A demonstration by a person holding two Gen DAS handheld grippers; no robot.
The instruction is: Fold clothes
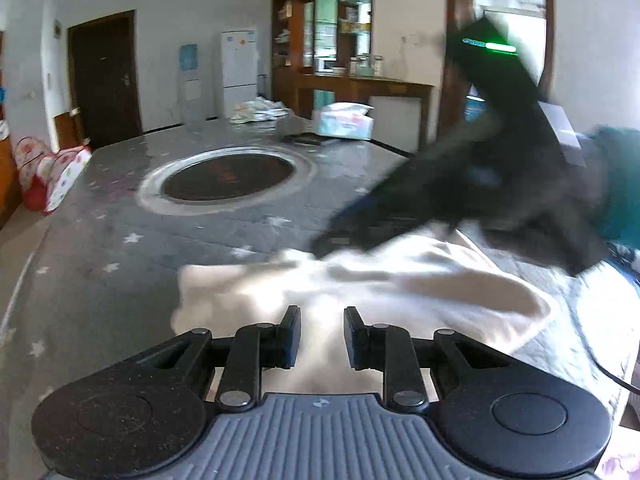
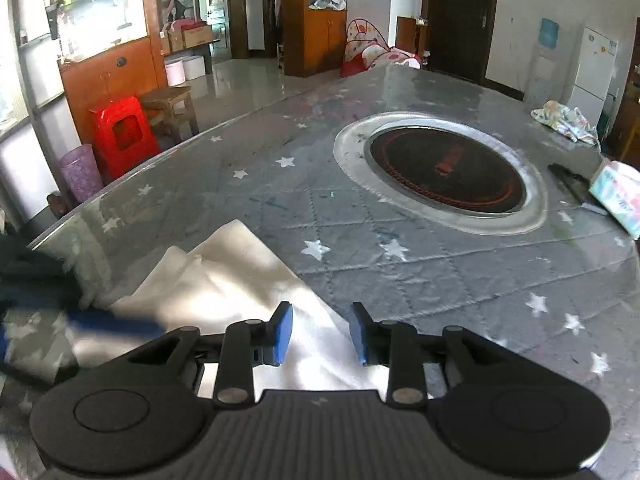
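Observation:
A white garment [image 1: 360, 284] lies bunched on the grey star-patterned table [image 1: 120, 240]. My left gripper [image 1: 322, 336] is open, just above the garment's near edge, with nothing between its fingers. The right gripper shows in the left wrist view as a blurred black shape [image 1: 460, 184] over the garment's far right side. In the right wrist view the garment [image 2: 224, 280] lies below and left of my right gripper [image 2: 322, 334], which is open and empty. A blurred blue and dark shape [image 2: 112, 326] at the left is the left gripper.
A round black hotplate in a metal ring [image 2: 444, 168] is set into the table's middle. A tissue pack [image 2: 616, 196] and a dark flat object [image 2: 572, 184] lie at the far right. Patterned cloth [image 2: 568, 120] lies at the far edge. A red stool [image 2: 124, 136] stands beside the table.

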